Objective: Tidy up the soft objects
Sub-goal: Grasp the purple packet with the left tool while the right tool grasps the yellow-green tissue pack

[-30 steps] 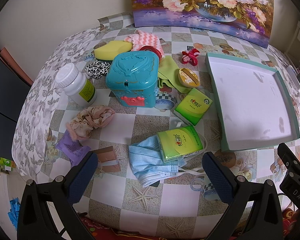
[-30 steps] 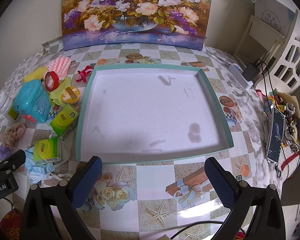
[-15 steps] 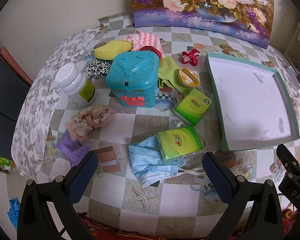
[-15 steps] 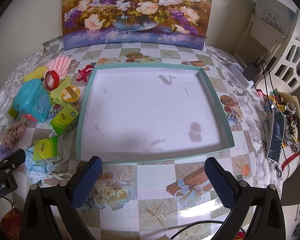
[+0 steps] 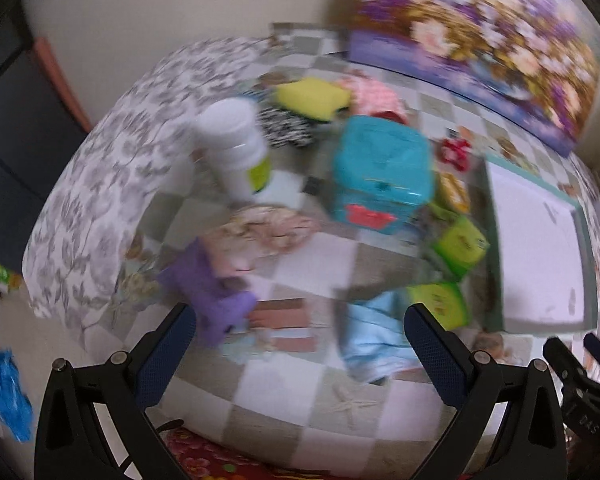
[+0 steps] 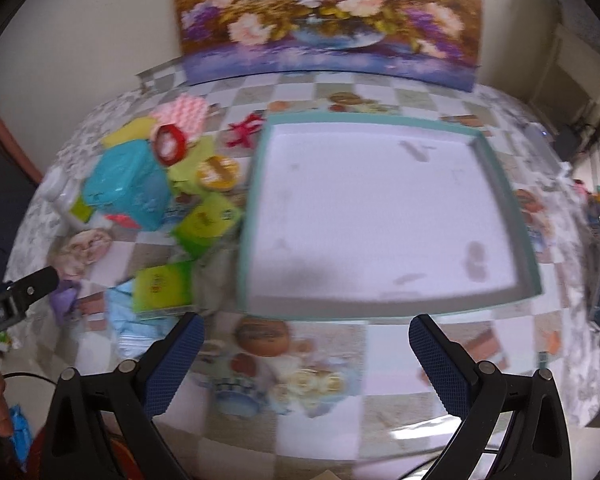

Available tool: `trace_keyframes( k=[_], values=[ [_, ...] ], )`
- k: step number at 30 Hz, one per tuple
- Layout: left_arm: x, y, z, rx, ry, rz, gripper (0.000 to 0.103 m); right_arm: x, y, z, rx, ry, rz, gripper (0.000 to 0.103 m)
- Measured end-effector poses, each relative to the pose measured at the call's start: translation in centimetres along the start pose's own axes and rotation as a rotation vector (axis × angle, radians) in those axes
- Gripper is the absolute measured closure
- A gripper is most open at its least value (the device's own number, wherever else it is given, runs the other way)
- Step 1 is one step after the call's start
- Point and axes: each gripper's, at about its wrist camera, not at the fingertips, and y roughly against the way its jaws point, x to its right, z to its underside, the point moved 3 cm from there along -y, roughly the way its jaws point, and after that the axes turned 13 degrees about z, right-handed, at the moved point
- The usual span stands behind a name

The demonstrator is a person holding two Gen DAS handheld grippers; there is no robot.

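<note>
Shallow teal-rimmed white tray, frame centre, holds nothing. Both the left hand-held gripper and right hand-held gripper stand apart, unloaded.

A home, likely a living or dining room. The worktop wears a patterned checked cloth; a large flower painting leans on the plain wall at the top of the frame. Household clutter sits at left: a pill bottle, tissue packs, a teal box. White furniture stands upper right.

Clutter left of apparently empty tray
</note>
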Motion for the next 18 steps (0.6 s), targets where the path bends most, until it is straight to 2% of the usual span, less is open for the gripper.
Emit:
trace_keyframes(
  k=[6,9,13,18],
  values=[
    [-6.6,0.0,-0.4,0.007,0.098,-0.066,0.000,-3.7,0.3,-0.5,-0.009,0.021,-0.103,0.000],
    [-9.0,-0.6,-0.2,0.000,0.126,-0.073,0.000,-5.6,0.2,-0.8,-0.010,0.041,-0.138,0.000],
    [-10.7,-1.8,0.2,-0.016,0.157,-0.035,0.000,-7.9,-0.5,-0.8,-0.034,0.077,-0.167,0.000],
    [-10.7,-3.9,0.4,-0.050,0.174,0.013,0.000,-10.0,-1.5,-0.9,-0.052,0.122,-0.176,0.000]
  ],
)
